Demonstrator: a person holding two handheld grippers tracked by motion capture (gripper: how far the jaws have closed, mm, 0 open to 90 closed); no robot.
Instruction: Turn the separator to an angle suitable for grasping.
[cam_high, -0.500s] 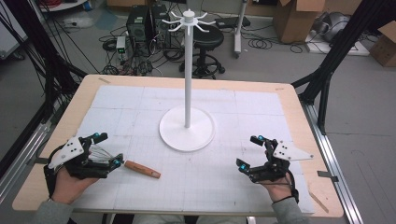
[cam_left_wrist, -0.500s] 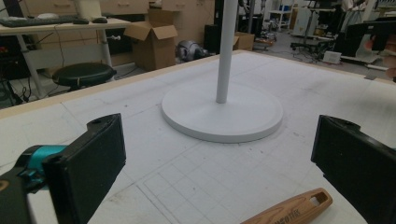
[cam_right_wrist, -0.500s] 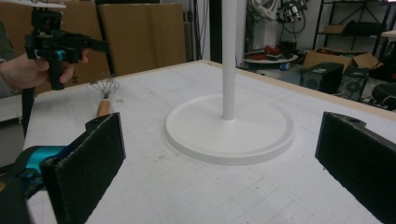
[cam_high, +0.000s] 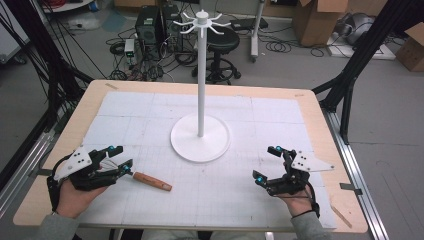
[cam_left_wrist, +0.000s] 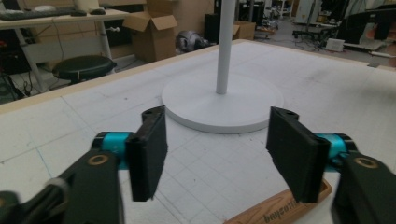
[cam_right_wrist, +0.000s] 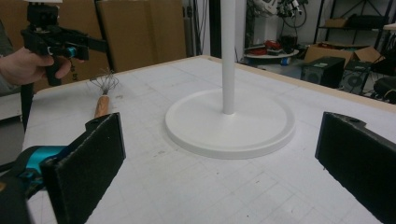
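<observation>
The table (cam_high: 60, 145) is wide, with a wooden edge, and a white gridded mat (cam_high: 270, 125) covers most of its top. In the middle stands a white stand (cam_high: 200, 75), a tall pole on a round flat base, with short hooks at the top. It rises between the two grippers and the far side of the table. The left gripper (cam_high: 121, 159) is near the front left corner; its jaws are spread apart and nothing is pinched between them. A whisk (cam_high: 150, 180) with a wooden handle lies flat on the mat just beside this gripper, its wire end under the jaws. The right gripper (cam_high: 265, 162) is at the front right, well apart from the whisk, with jaws spread wide and empty
</observation>
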